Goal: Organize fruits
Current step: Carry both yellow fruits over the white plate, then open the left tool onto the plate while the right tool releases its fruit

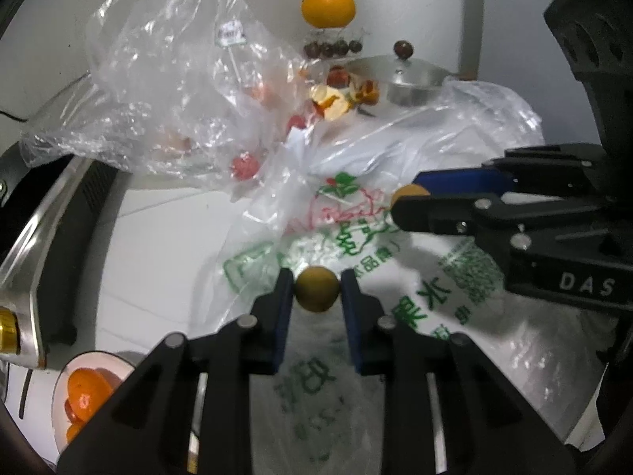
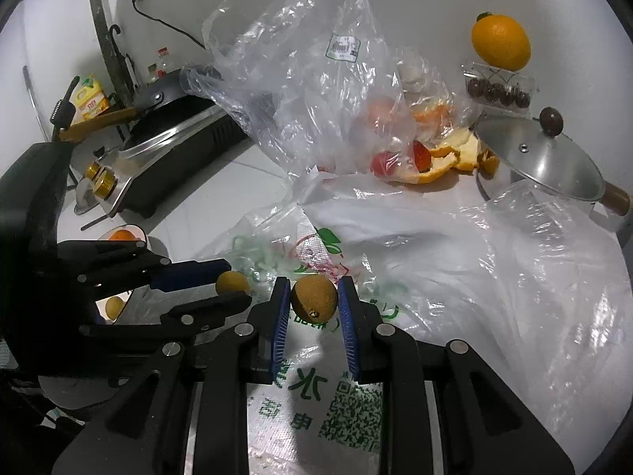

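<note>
We see a white table [image 2: 221, 194] mostly covered by plastic: a printed white bag [image 2: 395, 277] with green lettering lies flat across the middle, and a crumpled clear bag [image 2: 308, 91] stands behind it with a few reddish fruits [image 2: 381, 164] inside. Far left sits a steel-and-black stove [image 2: 170, 154]; far right a steel pot with lid [image 2: 546, 162] and a dark knob. On a clear box of dark cherries [image 2: 496, 93] by the wall rests a big orange [image 2: 500, 41]. Orange peel [image 2: 447, 162] lies between the clear bag and the pot. Near left, a small bowl [image 1: 65, 376] holds orange-coloured fruit. Our left gripper [image 1: 316, 289] has its jaws pinched on a small yellow-brown fruit [image 1: 316, 289], held above the printed bag; from the right wrist view the same gripper [image 2: 233, 287] comes in from the left with its fruit [image 2: 231, 282] at the tips. Our right gripper [image 2: 312, 299] has its jaws clamped on a second small brownish fruit [image 2: 313, 297], also above the printed bag, just beside the left one. From the left wrist view the right gripper [image 1: 407, 194] enters from the right, its fruit [image 1: 409, 192] peeking out between the blue pads [image 1: 455, 178]. Both fruits are off the table, held near each other.
</note>
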The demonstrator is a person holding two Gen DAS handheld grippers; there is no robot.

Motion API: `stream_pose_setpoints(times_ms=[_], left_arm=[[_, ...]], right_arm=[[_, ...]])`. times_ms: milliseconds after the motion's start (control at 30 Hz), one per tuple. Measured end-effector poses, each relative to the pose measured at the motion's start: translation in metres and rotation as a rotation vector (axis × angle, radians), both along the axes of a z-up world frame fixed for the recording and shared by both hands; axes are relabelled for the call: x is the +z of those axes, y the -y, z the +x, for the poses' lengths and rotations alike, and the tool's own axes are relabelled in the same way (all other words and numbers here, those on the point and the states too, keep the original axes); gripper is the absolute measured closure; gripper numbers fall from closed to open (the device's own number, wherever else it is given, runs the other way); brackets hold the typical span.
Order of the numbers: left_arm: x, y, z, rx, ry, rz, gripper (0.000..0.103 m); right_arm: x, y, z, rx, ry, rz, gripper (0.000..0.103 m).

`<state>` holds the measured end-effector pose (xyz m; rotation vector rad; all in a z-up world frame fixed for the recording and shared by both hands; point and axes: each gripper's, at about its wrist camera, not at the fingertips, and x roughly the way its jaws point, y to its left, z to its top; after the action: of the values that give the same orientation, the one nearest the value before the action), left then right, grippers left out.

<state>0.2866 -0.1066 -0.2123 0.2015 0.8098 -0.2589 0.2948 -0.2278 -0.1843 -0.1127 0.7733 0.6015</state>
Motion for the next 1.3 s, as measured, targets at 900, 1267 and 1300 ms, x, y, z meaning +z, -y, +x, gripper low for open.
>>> stream_pose_setpoints(times_ms=[900,1267,1300], left_arm=[[0.039,-0.096,-0.11,0.116,0.105,-0.088,0.078],[0.024,-0.147,-0.139,0.19,0.102,-0.12,0.078],[0.023,-0.15,-0.141,0.193,0.101,-0.121,0.078]], right_arm=[[0.038,-0.089,-0.08,0.117,0.065,-0.043,0.076],[0.02,-0.148,-0.097,0.194,0.024,-0.071,0.076],[0.018,-0.15,-0.098,0.196,0.021,-0.074,0.076]])
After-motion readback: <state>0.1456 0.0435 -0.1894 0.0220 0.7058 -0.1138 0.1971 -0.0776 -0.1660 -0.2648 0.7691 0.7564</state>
